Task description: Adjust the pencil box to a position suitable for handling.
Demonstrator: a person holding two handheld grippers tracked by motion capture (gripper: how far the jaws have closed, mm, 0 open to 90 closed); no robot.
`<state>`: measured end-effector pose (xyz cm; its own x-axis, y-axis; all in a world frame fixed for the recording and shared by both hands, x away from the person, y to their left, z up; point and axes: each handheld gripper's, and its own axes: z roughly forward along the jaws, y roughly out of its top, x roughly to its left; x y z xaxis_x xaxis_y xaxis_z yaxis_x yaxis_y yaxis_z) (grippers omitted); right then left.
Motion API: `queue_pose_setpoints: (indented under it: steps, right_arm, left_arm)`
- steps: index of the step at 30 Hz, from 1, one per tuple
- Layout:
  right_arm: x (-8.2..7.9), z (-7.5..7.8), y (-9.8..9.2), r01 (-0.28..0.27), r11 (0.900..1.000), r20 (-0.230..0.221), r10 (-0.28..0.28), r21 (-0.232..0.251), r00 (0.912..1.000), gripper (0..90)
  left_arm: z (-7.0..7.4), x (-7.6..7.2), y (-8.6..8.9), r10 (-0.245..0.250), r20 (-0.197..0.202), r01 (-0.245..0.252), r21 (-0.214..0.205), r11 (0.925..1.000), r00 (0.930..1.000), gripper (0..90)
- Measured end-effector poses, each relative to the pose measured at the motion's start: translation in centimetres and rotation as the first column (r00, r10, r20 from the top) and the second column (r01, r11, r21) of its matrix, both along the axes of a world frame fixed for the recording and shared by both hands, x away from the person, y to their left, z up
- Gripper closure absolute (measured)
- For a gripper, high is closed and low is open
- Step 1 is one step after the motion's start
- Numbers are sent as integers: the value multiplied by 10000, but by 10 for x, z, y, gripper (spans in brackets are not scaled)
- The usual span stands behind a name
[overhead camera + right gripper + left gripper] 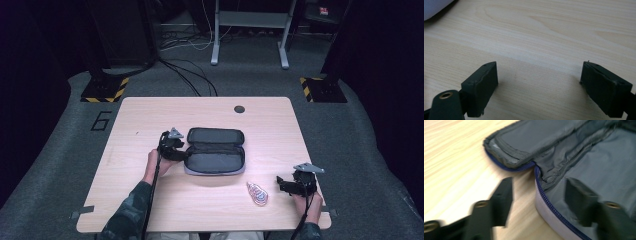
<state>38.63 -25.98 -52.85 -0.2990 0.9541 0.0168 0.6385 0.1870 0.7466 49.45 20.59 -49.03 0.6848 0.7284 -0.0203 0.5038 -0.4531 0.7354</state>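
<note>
An open zip pouch lies flat in the middle of the table, grey inside with a lilac outside and a blue zipper. My left gripper is at the pouch's left end. In the left gripper view it is open and straddles the pouch's wall, one jaw over the table and the other over the lining. A small pink-and-white object lies near the front right; I cannot tell what it is. My right gripper sits just to its right. It is open over bare wood.
The wooden table has a round cable hole at the back. A lilac corner of the pouch shows at the top left of the right gripper view. Dark floor with cables and stand bases surrounds the table.
</note>
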Motion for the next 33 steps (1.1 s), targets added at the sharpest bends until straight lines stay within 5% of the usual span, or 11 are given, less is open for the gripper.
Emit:
queue_pose_setpoints:
  steps: [7,15,21,26,31,33]
  right_arm:
    - [0,0,-1,38,10000,-7,-38,85,10000,143]
    - [0,0,0,-3,10000,10,3,32,10000,143]
    - [0,0,1,48,10000,-15,-48,-77,10000,142]
    - [0,0,1,79,9998,-6,-79,-162,10000,132]
    - [0,0,1,194,9996,-83,-195,-181,9998,107]
    - [1,-1,2,319,9993,-59,-320,-185,9995,92]
  left_arm:
    - [11,-14,16,366,-465,-367,5,9993,9982,252]
    - [11,-37,33,733,-369,-730,81,9973,9966,141]
    - [5,-58,46,885,-434,-867,420,9953,9951,49]
    - [-9,-76,61,1242,-936,-1162,861,9895,9878,22]
    - [-23,-91,70,1771,-755,-1725,636,9829,9813,9]
    - [-26,-98,73,1853,-705,-1787,898,9798,9802,1]
